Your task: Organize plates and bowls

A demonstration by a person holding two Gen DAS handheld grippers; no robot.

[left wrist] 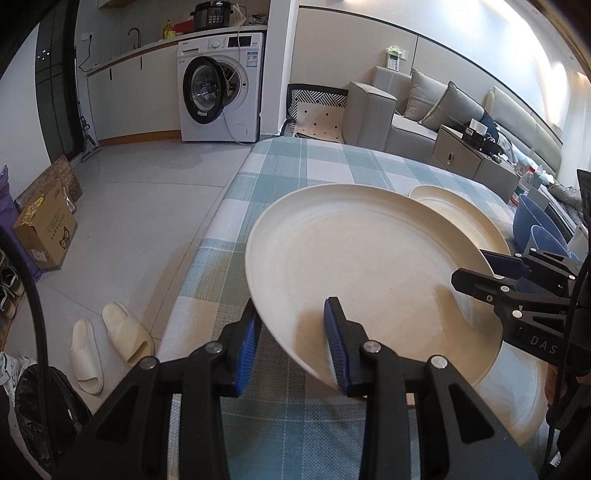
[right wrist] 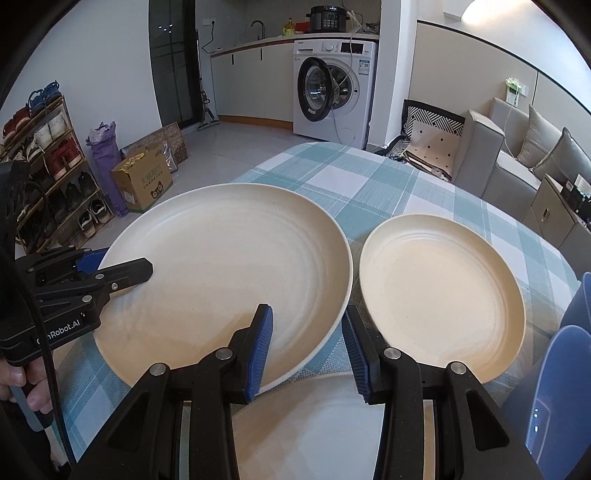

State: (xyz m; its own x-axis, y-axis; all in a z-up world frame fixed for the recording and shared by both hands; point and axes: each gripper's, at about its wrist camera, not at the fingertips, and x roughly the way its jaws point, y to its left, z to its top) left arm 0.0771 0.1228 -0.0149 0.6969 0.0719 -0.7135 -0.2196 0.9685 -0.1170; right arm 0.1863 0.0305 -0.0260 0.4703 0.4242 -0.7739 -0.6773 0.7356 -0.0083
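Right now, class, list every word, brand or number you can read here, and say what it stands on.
"DAS": side of the right gripper, rest cut off.
"nRobot.AI": side of the left gripper, first letters hidden.
Cardboard box: printing too blurred to read.
Washing machine: labels and panel too small to read.
Pressure cooker: buttons unreadable.

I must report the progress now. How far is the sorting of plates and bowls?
Nothing looks finished yet. In hand: the large cream plate is gripped at its rim by both the left gripper and right gripper. Left: the smaller plate and a third plate lie apart on the tablecloth; blue bowls wait.
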